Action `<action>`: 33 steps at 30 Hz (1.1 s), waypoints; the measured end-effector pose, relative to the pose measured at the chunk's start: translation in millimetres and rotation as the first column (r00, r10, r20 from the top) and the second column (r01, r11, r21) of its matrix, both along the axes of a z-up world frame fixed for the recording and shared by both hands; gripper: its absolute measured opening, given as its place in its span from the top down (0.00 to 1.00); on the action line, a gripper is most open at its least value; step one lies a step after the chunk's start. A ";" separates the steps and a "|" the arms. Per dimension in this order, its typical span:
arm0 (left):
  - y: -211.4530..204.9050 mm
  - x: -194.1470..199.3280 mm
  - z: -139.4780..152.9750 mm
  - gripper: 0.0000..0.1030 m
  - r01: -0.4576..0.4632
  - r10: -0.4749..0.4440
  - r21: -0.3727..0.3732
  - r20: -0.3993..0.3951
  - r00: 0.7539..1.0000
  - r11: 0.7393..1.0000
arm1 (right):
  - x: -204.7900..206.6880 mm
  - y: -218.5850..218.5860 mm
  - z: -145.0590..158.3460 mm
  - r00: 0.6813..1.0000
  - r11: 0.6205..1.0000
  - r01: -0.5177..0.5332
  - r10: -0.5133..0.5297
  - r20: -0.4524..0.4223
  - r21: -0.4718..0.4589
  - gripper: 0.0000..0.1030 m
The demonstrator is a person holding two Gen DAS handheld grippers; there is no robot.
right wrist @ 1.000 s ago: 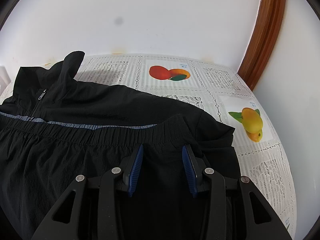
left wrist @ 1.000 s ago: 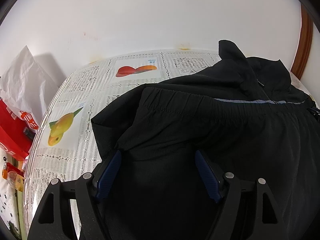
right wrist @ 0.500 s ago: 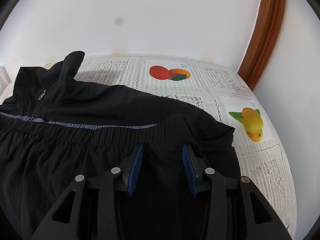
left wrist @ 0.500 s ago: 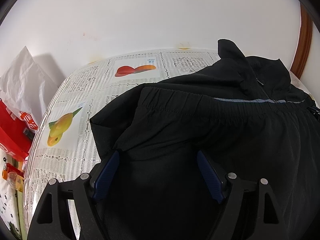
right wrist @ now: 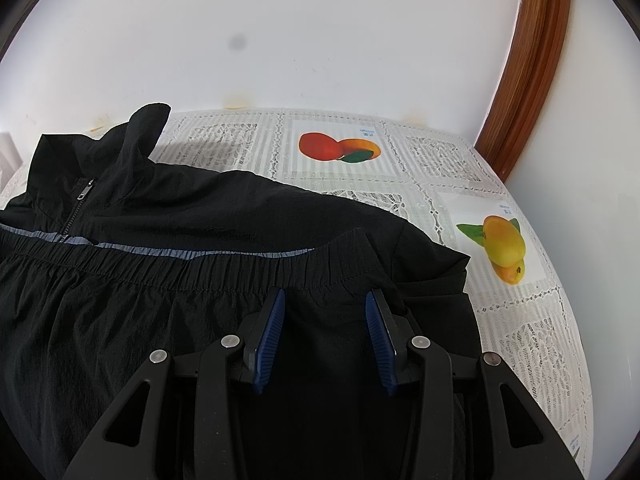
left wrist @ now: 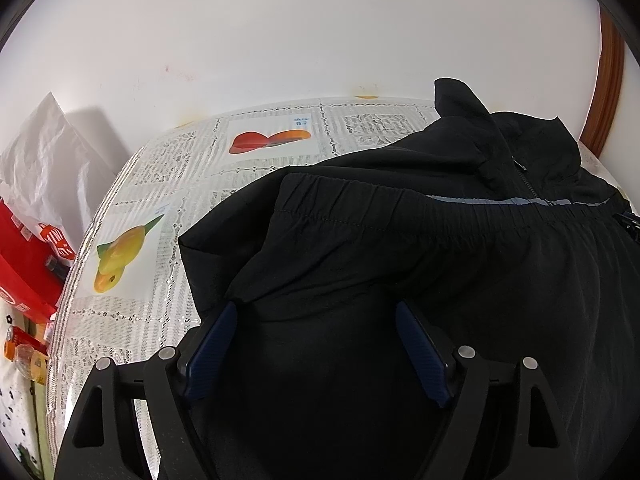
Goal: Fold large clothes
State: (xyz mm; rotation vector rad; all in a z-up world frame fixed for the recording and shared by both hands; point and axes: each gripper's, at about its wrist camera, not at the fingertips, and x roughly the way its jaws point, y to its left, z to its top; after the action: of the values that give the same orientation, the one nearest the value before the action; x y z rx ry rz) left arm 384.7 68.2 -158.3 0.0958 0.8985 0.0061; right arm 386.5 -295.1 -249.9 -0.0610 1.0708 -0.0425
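A black zip-up jacket [right wrist: 192, 208] is spread over a table covered by a lace-patterned tablecloth [right wrist: 516, 332] printed with fruit pictures, and its elasticated hem [right wrist: 224, 268] has been laid up across the chest, just below the grey stripe [right wrist: 200, 255] and the zipper pull [right wrist: 82, 194]. The left gripper [left wrist: 316, 344] is held with its blue pads spread wide over the folded panel, nothing being pinched between them; the right gripper [right wrist: 325, 330] is likewise released, its pads standing apart just behind the hem. The bottom-up fold is judged to be laid, with the grips let go. Several risks can be foreseen. The thin, slippery fabric could be dragged back by a pad as either gripper is drawn away, so that the hem is pulled askew. The stand-up collar [left wrist: 464, 120] is raised and uneven, and a lumpy bundle could result if the next fold is made over it unflattened. At the left side a corner [left wrist: 208, 248] juts beyond the folded panel; if it is not tucked in, the edges will be left misaligned. A red package [left wrist: 28, 264] lies off the table's left edge and is not involved.
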 end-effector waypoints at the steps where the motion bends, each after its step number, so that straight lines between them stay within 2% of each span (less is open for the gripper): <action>1: -0.5 0.0 0.1 0.22 0.000 0.000 0.001 0.000 1.000 1.000 | 0.1 -0.1 -0.2 1.000 1.000 -0.002 0.002 0.000 -0.002 0.59; 14: -2.3 -1.3 0.9 0.20 0.005 -0.005 0.001 0.007 1.000 1.000 | -3.5 0.7 4.0 1.000 1.000 -0.007 0.007 0.023 -0.018 0.55; 17: -3.0 -3.3 3.6 0.20 0.010 -0.010 0.000 0.018 1.000 1.000 | -8.9 -0.7 12.0 0.998 1.000 -0.012 0.012 0.055 0.009 0.53; 23: 1.9 -9.6 14.6 0.20 0.015 -0.013 -0.048 0.035 0.999 0.999 | -20.8 1.7 32.5 0.994 0.998 -0.024 0.018 0.104 0.062 0.52; 27: 3.9 -17.8 30.2 0.20 0.024 -0.019 -0.092 0.058 0.998 0.995 | -24.3 17.6 45.7 0.992 0.991 -0.065 0.052 0.115 0.116 0.52; 33: 2.0 -47.0 50.0 0.20 0.043 -0.040 -0.073 0.046 0.998 0.996 | -47.7 66.7 66.4 0.989 0.980 -0.132 0.120 0.086 0.149 0.52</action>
State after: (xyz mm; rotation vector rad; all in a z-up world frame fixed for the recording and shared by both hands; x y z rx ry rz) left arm 337.7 70.2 -108.3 0.0452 0.8510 -0.0637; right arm 338.7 -228.4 -183.4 0.0131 0.9889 0.1517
